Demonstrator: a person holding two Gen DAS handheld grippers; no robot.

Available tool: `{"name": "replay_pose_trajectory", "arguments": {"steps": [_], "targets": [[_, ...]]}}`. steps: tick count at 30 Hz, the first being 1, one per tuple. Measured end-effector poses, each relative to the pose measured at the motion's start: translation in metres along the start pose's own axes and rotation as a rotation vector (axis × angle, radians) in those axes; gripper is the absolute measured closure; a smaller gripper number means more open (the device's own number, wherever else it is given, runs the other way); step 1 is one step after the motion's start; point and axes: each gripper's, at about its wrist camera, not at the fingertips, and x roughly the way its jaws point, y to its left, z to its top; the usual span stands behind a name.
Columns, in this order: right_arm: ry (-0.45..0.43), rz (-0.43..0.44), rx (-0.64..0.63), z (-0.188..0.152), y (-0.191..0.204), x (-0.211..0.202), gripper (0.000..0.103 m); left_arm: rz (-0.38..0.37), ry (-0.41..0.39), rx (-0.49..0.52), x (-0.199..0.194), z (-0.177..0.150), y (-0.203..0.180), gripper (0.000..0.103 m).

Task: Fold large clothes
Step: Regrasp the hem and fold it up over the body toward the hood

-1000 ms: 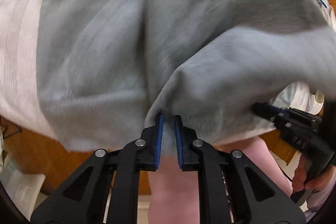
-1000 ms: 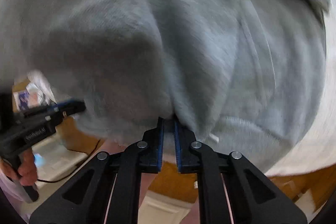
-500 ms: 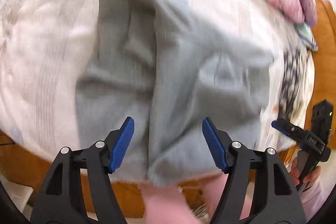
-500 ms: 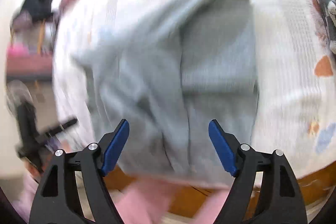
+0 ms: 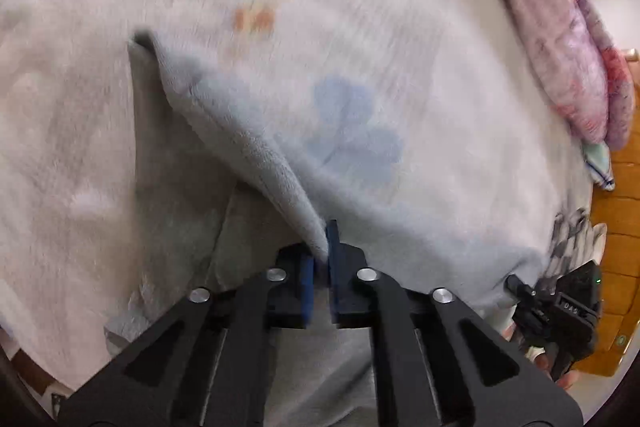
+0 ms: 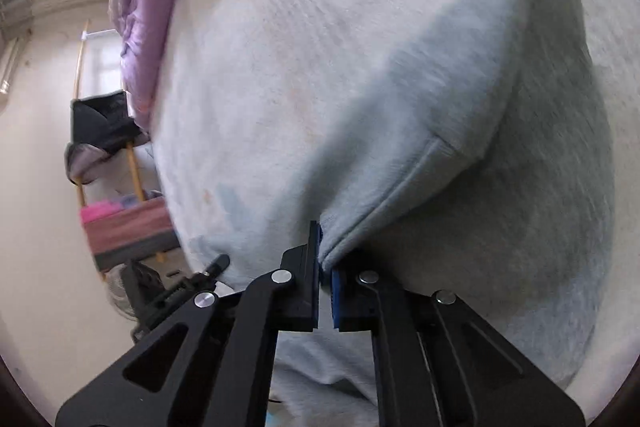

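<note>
Lying near the front edge of the white fleece blanket [image 5: 400,39] with faint flower prints: pale grey fleece garment [image 5: 248,131]. Pinching its hemmed edge between pressed-together blue pads: left gripper [image 5: 320,267]. Likewise clamping a stitched corner, jaws together: right gripper [image 6: 325,267].

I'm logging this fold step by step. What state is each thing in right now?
Left gripper: shut, fingers pinching the hemmed edge of the grey garment.
Right gripper: shut, pinching another hemmed corner.
Grey garment: partly lifted, a flap pulled up off the white blanket, the rest lying on it.
White blanket: spread out under the garment.
Pink quilt: bunched at the far edge.
</note>
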Motion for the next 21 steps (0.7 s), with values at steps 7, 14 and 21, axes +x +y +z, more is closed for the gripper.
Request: {"name": "replay_pose_trajectory", "arguments": {"steps": [7,14,21], "targets": [[-0.082,-0.045,-0.059,0.059,0.048,-0.009,0.100,-0.010,-0.071,0.040,-0.020,0.059,-0.031,0.099],[-0.018,-0.251,-0.048,0.082,0.016,0.045,0.097,0.108,0.024,-0.006,0.059,0.079,-0.023,0.095],[-0.091,-0.161,-0.062,0.027,0.026,0.001,0.019,0.027,0.006,0.024,0.014,0.042,-0.021,0.042]]}}
